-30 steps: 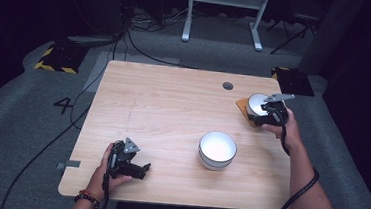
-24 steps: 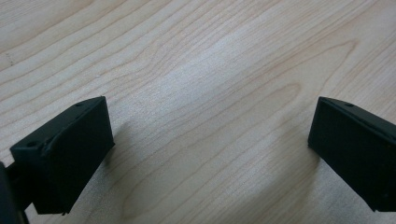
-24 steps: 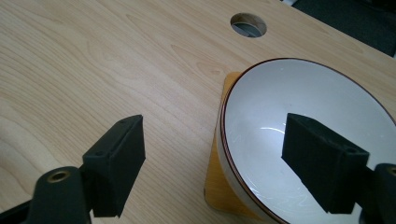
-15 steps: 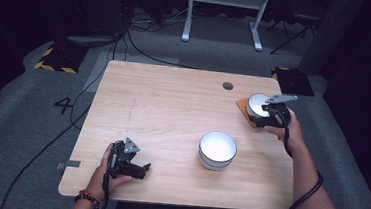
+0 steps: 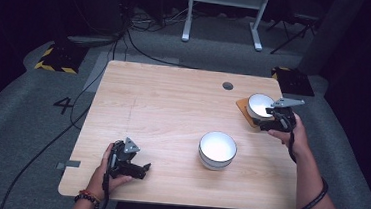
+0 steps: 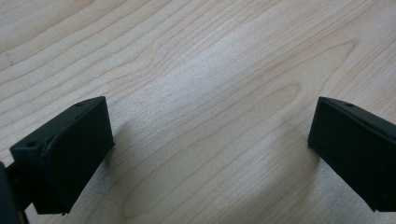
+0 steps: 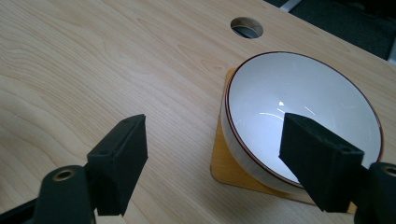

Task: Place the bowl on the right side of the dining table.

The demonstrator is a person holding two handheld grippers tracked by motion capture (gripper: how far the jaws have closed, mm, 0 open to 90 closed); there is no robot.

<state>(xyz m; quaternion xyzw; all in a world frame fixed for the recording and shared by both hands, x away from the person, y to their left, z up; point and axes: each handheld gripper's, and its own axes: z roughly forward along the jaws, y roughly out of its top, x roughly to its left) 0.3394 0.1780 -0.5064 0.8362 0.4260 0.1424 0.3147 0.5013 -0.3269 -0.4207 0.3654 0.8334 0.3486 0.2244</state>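
Here, right tool (image 7: 212, 158) spread wide astride rim of white bowl (image 7: 303, 107) on wooden coaster (image 7: 229, 168); left tool (image 6: 210, 154) spread over bare tabletop (image 6: 196, 70)

I am reading just one mark from here: a large dark numeral "4" (image 5: 63, 105), which is sitting on the grey floor (image 5: 20, 136) to the left of the table (image 5: 173, 103). I am also seeing a yellow-and-black hazard-striped edge (image 5: 55, 67) on a dark mat lying on the floor beyond that corner, a warning pattern with no words on it. I am finding no lettering or brand on the table.
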